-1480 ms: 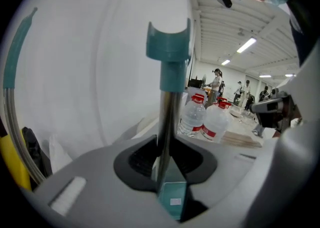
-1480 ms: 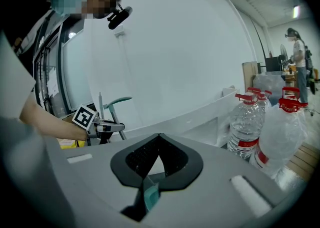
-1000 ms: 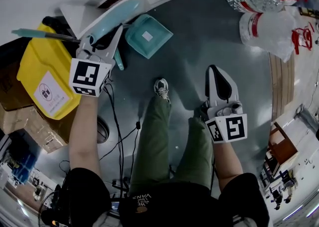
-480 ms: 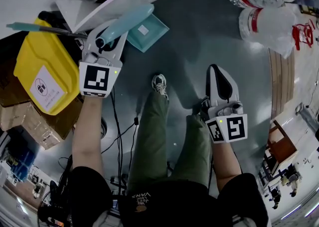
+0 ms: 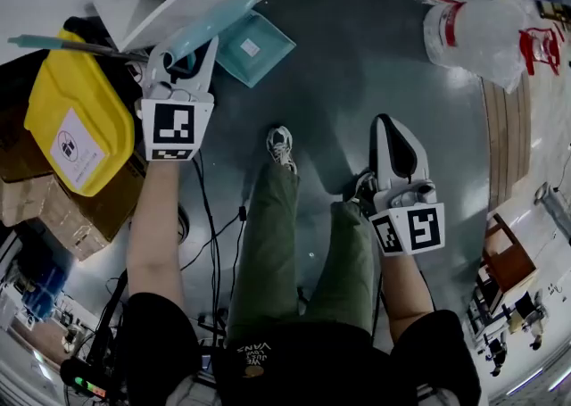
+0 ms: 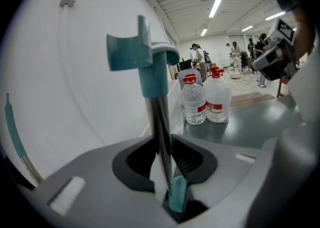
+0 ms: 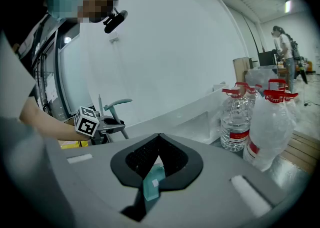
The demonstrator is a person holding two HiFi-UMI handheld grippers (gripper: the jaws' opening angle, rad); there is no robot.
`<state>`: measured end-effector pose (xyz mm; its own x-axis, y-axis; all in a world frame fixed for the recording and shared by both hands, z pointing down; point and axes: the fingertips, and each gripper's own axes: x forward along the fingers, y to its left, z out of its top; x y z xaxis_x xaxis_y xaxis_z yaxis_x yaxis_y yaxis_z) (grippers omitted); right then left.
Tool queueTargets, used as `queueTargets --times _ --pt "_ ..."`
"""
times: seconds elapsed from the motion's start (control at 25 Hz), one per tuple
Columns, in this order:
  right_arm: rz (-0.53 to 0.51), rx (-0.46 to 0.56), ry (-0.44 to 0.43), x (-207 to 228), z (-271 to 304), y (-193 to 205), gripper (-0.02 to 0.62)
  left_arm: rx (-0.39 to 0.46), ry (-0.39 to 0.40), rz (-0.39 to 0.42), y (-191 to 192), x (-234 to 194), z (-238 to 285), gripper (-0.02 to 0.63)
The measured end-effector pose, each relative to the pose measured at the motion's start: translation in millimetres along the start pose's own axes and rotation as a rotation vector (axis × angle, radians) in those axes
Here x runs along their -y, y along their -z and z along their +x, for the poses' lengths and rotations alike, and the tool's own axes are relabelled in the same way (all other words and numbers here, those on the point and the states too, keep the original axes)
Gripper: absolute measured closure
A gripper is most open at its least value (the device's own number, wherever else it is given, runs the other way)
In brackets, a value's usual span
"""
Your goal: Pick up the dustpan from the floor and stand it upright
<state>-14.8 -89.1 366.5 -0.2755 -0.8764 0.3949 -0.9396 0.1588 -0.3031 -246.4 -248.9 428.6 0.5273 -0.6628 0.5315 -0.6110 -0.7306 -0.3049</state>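
Shifted and rolled over the past second, the dustpan now sits pan-down to the right of the yellow bin, its pole pinched in the left gripper to tip it upright, while the right gripper, pressed together and empty, waits farther right.

Dustpan: smooth teal plastic; its shaft: polished metal. Floor: glossy grey. Bottles: clear plastic. Bin: glossy yellow plastic. Box: matt cardboard
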Motion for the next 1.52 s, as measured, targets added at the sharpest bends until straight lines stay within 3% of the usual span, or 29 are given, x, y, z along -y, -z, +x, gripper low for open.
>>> queueTargets --times 0.16,0.36,0.6,1.08,1.4,1.52 --pt "0.0 0.014 0.004 16.2 -20.6 -4.8 0.594 -0.036 -0.043 -0.023 0.7 1.4 -3.8 0.462" --pt "-0.001 0.038 0.012 33.5 -51.6 -13.7 0.594 -0.075 -0.094 -0.119 3.4 8.5 -18.3 0.437" --pt "-0.009 0.065 -0.008 42.9 -100.3 -41.6 0.594 -0.061 -0.147 -0.166 -27.4 34.7 -55.7 0.436" --pt "-0.098 0.156 -0.12 32.0 -210.1 -131.9 0.594 0.061 -0.26 -0.279 -147.6 81.6 -172.5 0.437" --pt "-0.155 0.223 -0.199 15.0 -271.3 -182.6 0.594 0.155 -0.316 -0.27 -223.0 125.9 -250.5 0.44" --pt "-0.159 0.241 -0.23 6.0 -295.9 -193.3 0.594 0.189 -0.333 -0.275 -247.1 141.6 -279.1 0.471"
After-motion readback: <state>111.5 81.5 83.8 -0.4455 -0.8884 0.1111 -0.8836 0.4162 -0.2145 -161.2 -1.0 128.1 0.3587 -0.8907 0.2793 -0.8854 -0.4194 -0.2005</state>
